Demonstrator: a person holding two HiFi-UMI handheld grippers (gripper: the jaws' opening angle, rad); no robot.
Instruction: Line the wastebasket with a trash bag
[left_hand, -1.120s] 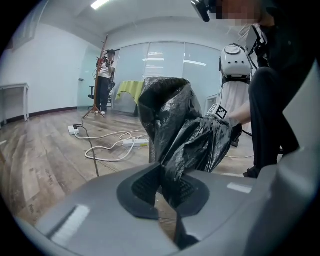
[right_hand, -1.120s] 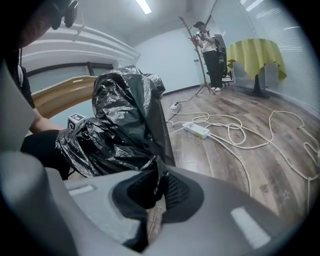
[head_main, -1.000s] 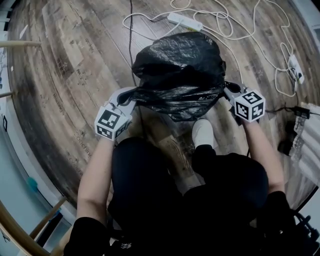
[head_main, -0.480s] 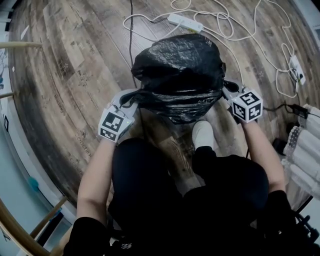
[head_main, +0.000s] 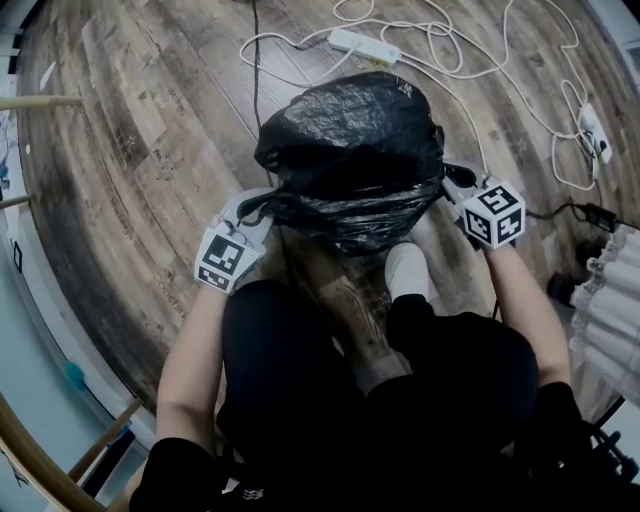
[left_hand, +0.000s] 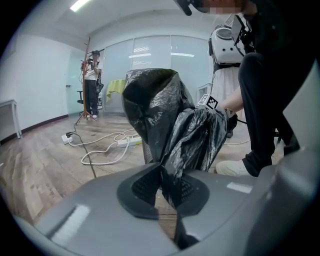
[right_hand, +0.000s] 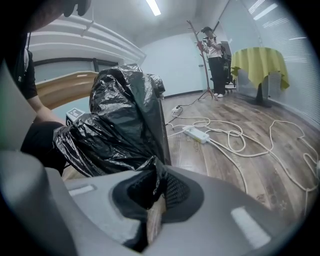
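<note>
A black trash bag is draped over the upright wastebasket, which it hides in the head view. The basket's dark wall shows below the film in the right gripper view. My left gripper is at the bag's near left edge, shut on a fold of the bag. My right gripper is at the near right edge, shut on another pinch of the film. Between the two grips the bag's rim hangs stretched and crumpled.
A white power strip and looping white cables lie on the wooden floor behind the basket. The person's white shoe and dark-trousered legs are close in front. A person beside a tripod stands far off.
My left gripper has rolled slightly while holding the bag's edge, and the film has shifted a little. The right gripper has kept still, still gripping.
</note>
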